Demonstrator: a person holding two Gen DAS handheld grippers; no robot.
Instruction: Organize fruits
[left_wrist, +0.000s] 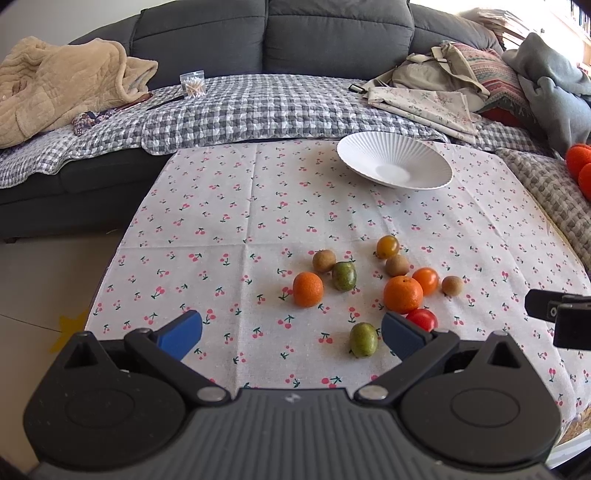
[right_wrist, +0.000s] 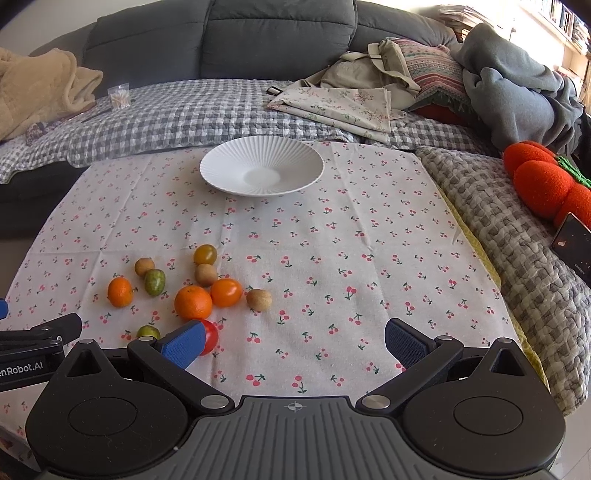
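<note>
Several small fruits lie loose on the cherry-print cloth (left_wrist: 258, 206): two oranges (left_wrist: 308, 289) (left_wrist: 402, 294), brown kiwis (left_wrist: 324, 260), green fruits (left_wrist: 363, 339), an orange tomato (left_wrist: 425, 280) and a red tomato (left_wrist: 422, 319). An empty white ribbed bowl (left_wrist: 394, 161) stands at the far side; it also shows in the right wrist view (right_wrist: 261, 170). My left gripper (left_wrist: 291, 334) is open and empty, just short of the fruits. My right gripper (right_wrist: 295, 341) is open and empty, to the right of the cluster; its left pad (right_wrist: 183, 342) partly hides the red tomato (right_wrist: 210, 336).
A grey sofa with a checked quilt (left_wrist: 258, 107), a beige blanket (left_wrist: 62, 81), folded cloths and a bag (right_wrist: 362, 85) lies behind the table. A knitted red pumpkin (right_wrist: 543, 181) and a phone (right_wrist: 572, 243) lie on a woven throw at right.
</note>
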